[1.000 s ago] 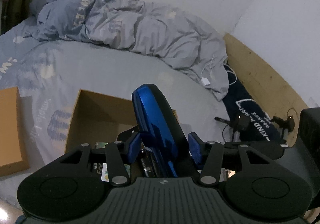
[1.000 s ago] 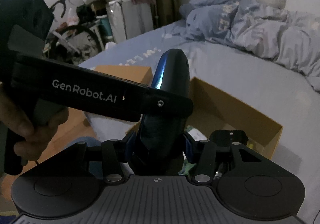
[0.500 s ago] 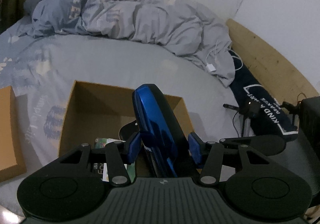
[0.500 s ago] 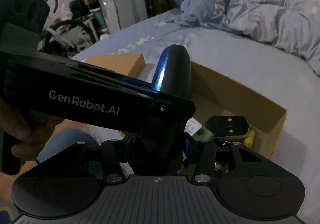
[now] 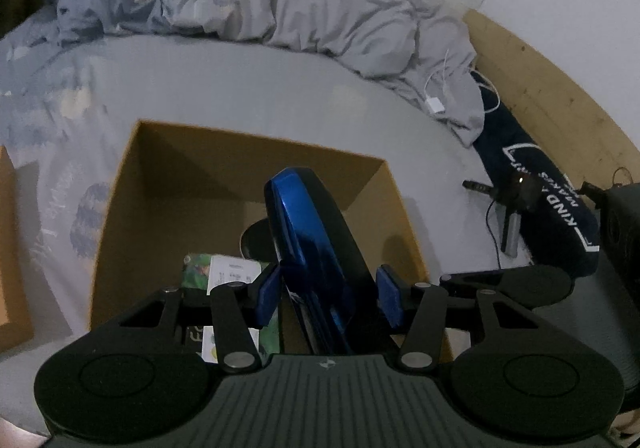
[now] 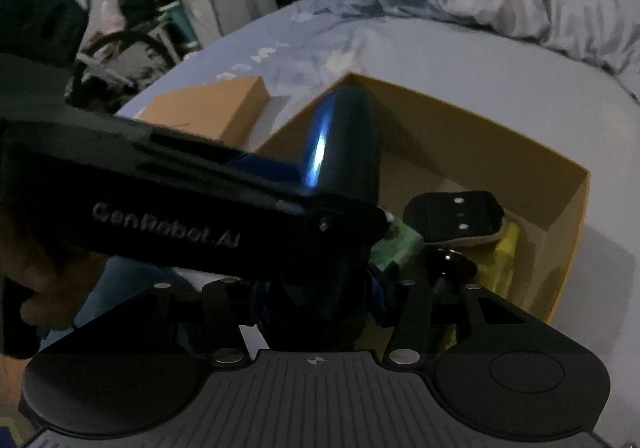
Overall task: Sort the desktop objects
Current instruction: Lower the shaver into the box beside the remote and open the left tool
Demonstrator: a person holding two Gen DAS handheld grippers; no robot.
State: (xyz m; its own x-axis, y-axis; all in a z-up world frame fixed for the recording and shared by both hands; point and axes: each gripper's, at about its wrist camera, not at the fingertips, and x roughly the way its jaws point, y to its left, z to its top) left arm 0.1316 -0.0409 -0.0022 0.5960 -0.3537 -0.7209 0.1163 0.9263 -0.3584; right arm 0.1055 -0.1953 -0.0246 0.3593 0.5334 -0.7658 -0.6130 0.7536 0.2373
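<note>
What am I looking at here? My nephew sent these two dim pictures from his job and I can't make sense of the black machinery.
No robot: a person carries two hand-held grippers, each with a camera looking along its fingers. The black ribbed part at the bottom of each picture is the tool itself.

In the left camera's picture, the left hand-held gripper has its blue pads beside a shiny blue object, above an open cardboard box on a bed.

The right camera shows the right hand-held gripper around the same blue object, with the other tool crossing in front. The box already holds some items, too dim to name. A second cardboard box lies beside it.
</note>
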